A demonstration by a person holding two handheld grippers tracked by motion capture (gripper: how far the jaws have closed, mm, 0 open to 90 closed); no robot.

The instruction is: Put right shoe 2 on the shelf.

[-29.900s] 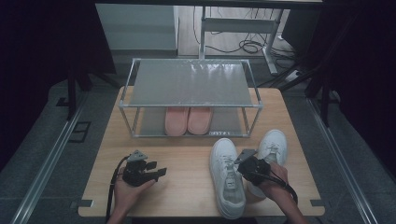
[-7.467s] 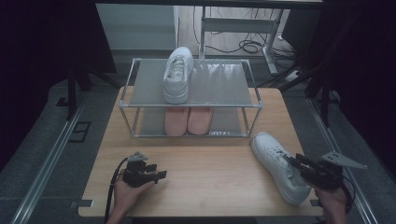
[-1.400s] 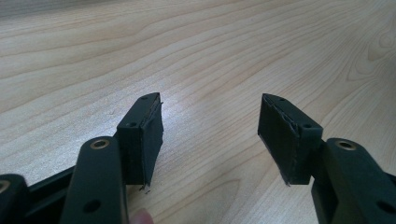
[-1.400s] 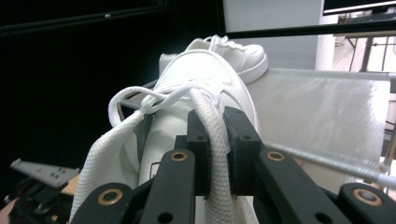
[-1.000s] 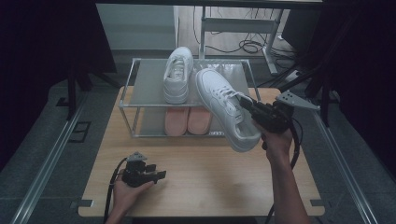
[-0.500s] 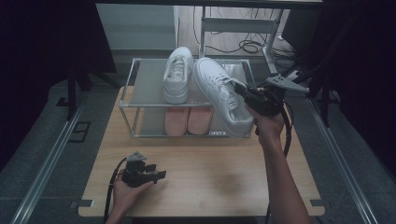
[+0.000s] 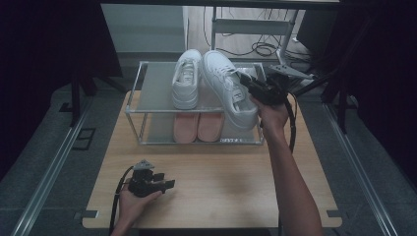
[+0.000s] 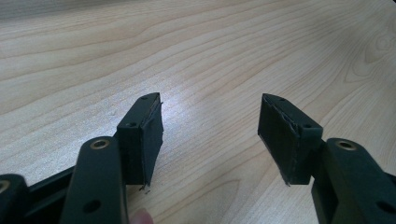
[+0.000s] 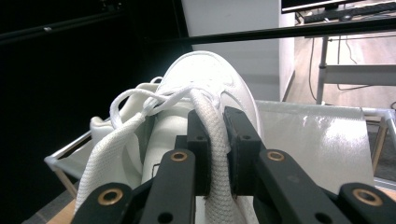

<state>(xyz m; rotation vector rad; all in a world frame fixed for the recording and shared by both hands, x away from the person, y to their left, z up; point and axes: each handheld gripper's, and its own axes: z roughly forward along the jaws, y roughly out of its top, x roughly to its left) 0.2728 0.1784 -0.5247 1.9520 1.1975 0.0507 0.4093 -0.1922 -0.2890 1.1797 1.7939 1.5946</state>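
Right tongs (image 9: 215, 140) clamped on the padded collar of a white lace-up sneaker (image 7: 230, 88), held over the right half of the frosted top shelf of a metal-framed two-tier rack (image 7: 156, 86). Just beside it, to the left, a second white sneaker (image 7: 187, 84) resting on that shelf. Below, on the lower tier, a pair of pink slippers (image 7: 198, 127). Left tongs (image 8: 210, 135) parted wide, gripping nothing, low over the bare pale wooden counter (image 7: 231, 182), well apart from the rack.
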